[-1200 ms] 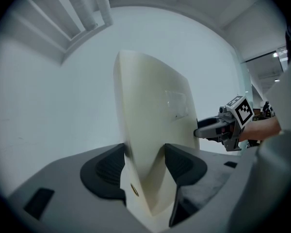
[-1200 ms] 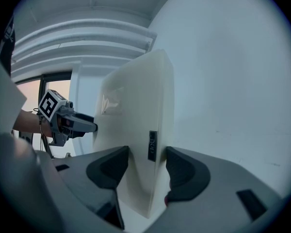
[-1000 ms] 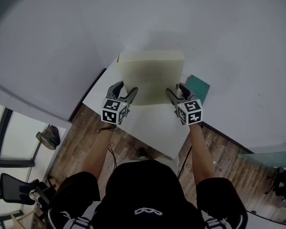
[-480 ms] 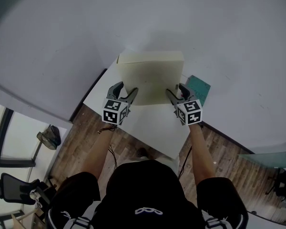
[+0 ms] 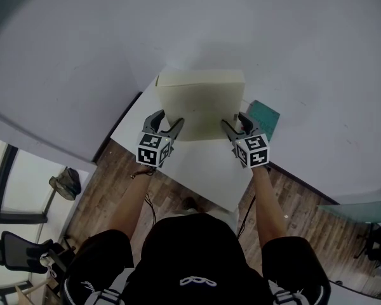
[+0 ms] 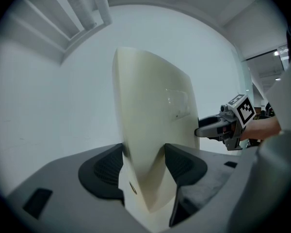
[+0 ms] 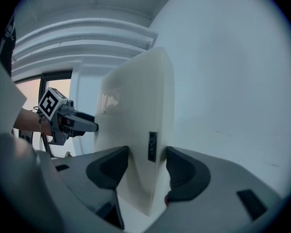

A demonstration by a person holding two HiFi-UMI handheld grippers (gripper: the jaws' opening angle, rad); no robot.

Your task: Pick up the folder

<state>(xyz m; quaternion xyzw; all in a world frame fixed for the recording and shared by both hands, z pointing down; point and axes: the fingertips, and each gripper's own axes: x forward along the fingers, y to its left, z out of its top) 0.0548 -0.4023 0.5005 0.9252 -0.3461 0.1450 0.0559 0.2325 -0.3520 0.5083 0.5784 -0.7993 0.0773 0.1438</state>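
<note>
A thick cream folder (image 5: 200,103) is held over the white table (image 5: 203,170), gripped at its two near corners. My left gripper (image 5: 167,123) is shut on its left corner and my right gripper (image 5: 233,123) on its right corner. In the left gripper view the folder (image 6: 153,125) stands edge-on between the dark pads (image 6: 104,168) of my left gripper (image 6: 143,163), and the right gripper (image 6: 222,128) shows beyond it. In the right gripper view the folder (image 7: 136,125) with a small dark label sits between the jaws of my right gripper (image 7: 146,166), with the left gripper (image 7: 68,121) beyond.
A teal object (image 5: 265,115) lies on the table to the right of the folder, close to the right gripper. A pale wall (image 5: 273,37) rises just behind the table. Wooden floor (image 5: 108,189) shows on both sides of the person's legs.
</note>
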